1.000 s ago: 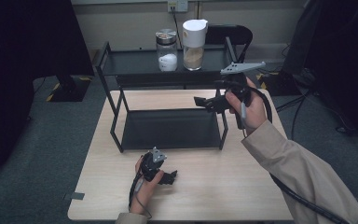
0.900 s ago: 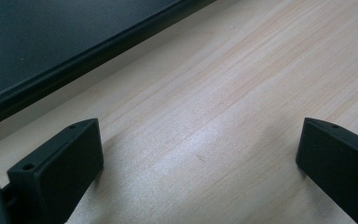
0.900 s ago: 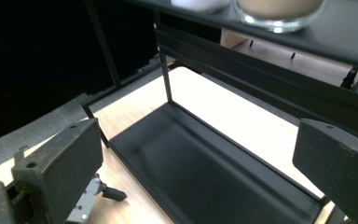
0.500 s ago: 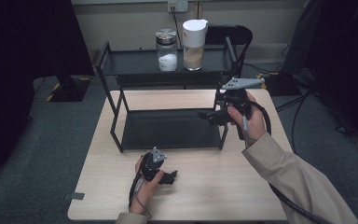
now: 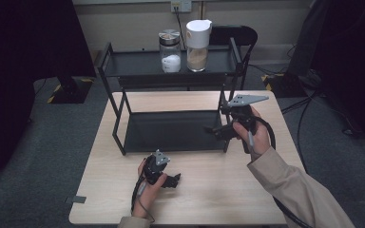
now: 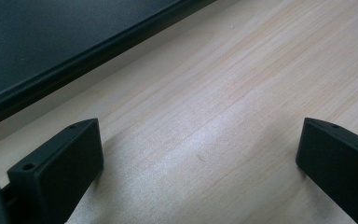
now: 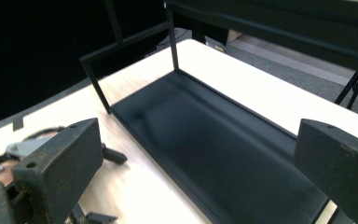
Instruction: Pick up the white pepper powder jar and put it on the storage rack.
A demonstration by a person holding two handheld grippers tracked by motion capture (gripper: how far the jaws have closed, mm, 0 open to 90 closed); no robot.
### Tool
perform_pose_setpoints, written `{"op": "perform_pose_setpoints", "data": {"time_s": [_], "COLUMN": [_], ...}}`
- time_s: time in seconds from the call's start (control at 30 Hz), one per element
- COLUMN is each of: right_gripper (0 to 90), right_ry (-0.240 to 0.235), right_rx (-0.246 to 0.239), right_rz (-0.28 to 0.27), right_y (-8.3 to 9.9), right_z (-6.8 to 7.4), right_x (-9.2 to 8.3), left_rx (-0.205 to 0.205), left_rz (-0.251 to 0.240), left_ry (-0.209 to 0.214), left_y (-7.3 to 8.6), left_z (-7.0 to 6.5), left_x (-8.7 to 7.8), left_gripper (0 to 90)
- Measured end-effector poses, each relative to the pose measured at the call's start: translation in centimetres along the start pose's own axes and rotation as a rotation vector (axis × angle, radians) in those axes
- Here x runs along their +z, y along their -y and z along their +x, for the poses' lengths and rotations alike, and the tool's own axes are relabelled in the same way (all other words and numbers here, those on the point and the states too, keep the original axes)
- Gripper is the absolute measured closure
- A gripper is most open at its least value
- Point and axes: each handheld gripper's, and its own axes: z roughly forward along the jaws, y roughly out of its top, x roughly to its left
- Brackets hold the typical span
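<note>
Right gripper (image 5: 217, 130), jaws wide and empty, now lowered beside the shelf rack (image 5: 171, 130); left gripper (image 5: 173, 180) parked open on table (image 5: 218, 190). Both jars (image 5: 170, 51) untouched.

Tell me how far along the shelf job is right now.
Done: the glass jar and the white-lidded container stand on the rack's top shelf. In hand: nothing; the right claw hangs open at the rack's right end, the left claw rests open on the table. Left: the bottom shelf holds nothing.
</note>
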Motion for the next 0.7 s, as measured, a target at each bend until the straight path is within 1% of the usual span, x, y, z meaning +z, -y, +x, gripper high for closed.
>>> {"op": "perform_pose_setpoints", "data": {"time_s": [0.07, 0.17, 0.37, 0.53, 0.7], "right_gripper": [0.7, 0.7, 0.6, 0.6, 0.7], "right_ry": [-0.007, -0.009, -0.020, -0.027, -0.035], "right_rx": [0.004, -0.006, -0.008, -0.001, 0.013], "right_rz": [0.002, 0.006, 0.015, 0.023, 0.031], "right_y": [0.5, 1.2, 2.6, 4.1, 5.8], "right_z": [0.0, 0.0, 0.0, -0.1, -0.5], "right_x": [0.0, 0.0, 0.0, 0.0, 0.0], "left_rx": [0.000, 0.000, 0.003, 0.002, 0.002], "left_rz": [0.000, 0.000, 0.002, 0.001, 0.001], "left_ry": [0.000, 0.000, 0.000, 0.000, 0.000], "left_y": [0.0, 0.0, 0.0, 0.0, 0.0], "left_z": [0.0, 0.0, 0.0, 0.0, 0.0], "left_x": [0.0, 0.0, 0.0, 0.0, 0.0], "left_gripper": [0.0, 0.1, 0.1, 0.1, 0.0]}}
